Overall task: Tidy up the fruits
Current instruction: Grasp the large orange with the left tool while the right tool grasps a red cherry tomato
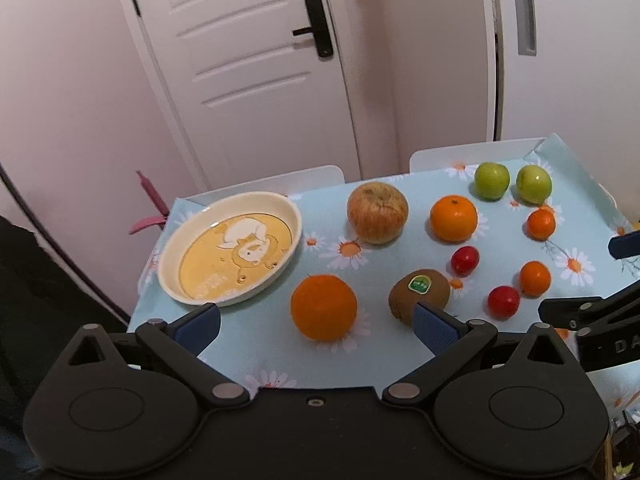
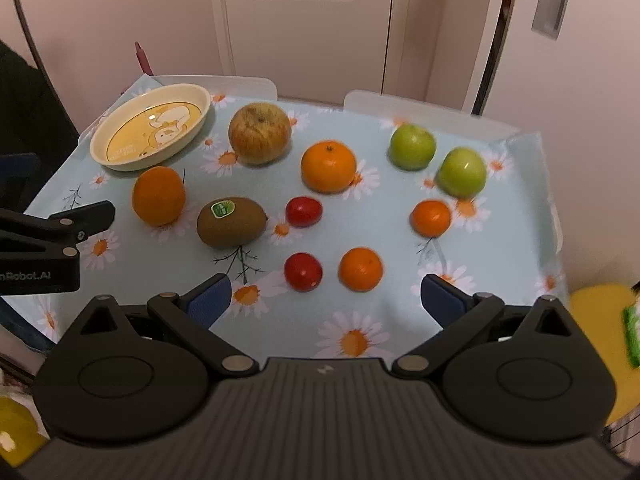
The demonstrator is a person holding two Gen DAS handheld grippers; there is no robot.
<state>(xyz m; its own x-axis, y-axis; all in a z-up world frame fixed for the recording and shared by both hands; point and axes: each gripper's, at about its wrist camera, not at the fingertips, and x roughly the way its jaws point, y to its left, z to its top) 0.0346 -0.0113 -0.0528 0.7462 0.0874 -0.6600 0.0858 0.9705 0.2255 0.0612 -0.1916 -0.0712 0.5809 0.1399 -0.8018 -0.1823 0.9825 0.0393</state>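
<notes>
My left claw (image 1: 316,326) and right claw (image 2: 326,300) both hover spread wide, empty, above the counter's (image 2: 400,320) bare near edge. A large orange (image 1: 323,306) lies just ahead between my left fingers; the plate (image 1: 280,204) sits far-left.

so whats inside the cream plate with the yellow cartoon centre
No fruit: the round cream plate holds only its printed cartoon picture. Its whole floor shows in the right wrist view; whatever lies under it is covered.
</notes>
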